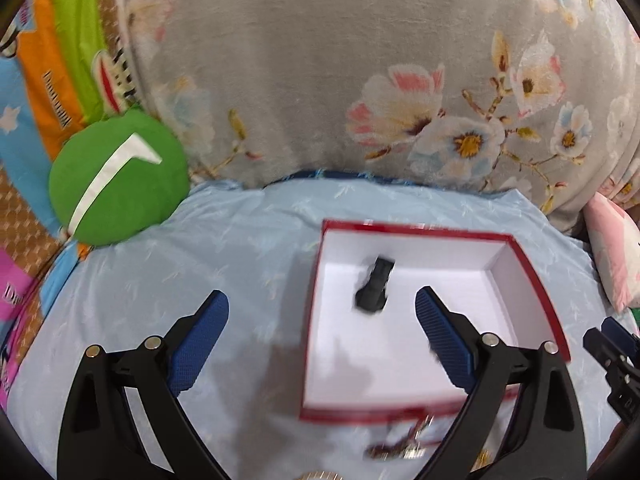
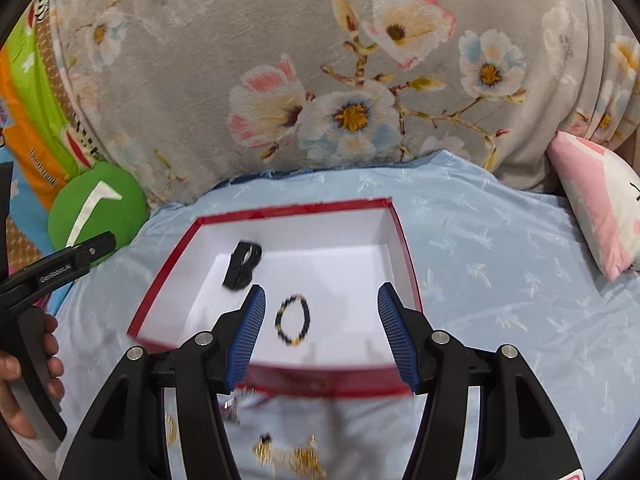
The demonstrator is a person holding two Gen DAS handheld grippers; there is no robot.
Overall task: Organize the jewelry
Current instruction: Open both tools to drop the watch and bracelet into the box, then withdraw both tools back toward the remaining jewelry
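Note:
A red box with a white inside (image 1: 532, 276) (image 2: 404, 240) lies on the light blue sheet. A black watch-like piece (image 1: 374, 286) (image 2: 242, 266) is in its far left part. A dark beaded bracelet (image 2: 294, 320) appears in the box between the right gripper's fingers, blurred. My left gripper (image 1: 322, 332) is open and empty, over the box's left wall. My right gripper (image 2: 320, 328) is open over the box's near half. Blurred gold jewelry (image 2: 292, 456) (image 1: 400, 444) lies on the sheet in front of the box.
A grey floral blanket (image 1: 320, 80) rises behind the box. A green round cushion (image 1: 120, 180) sits at the left, a pink and white pillow (image 2: 600, 200) at the right. The left gripper's body and a hand (image 2: 40, 320) show at the right wrist view's left edge.

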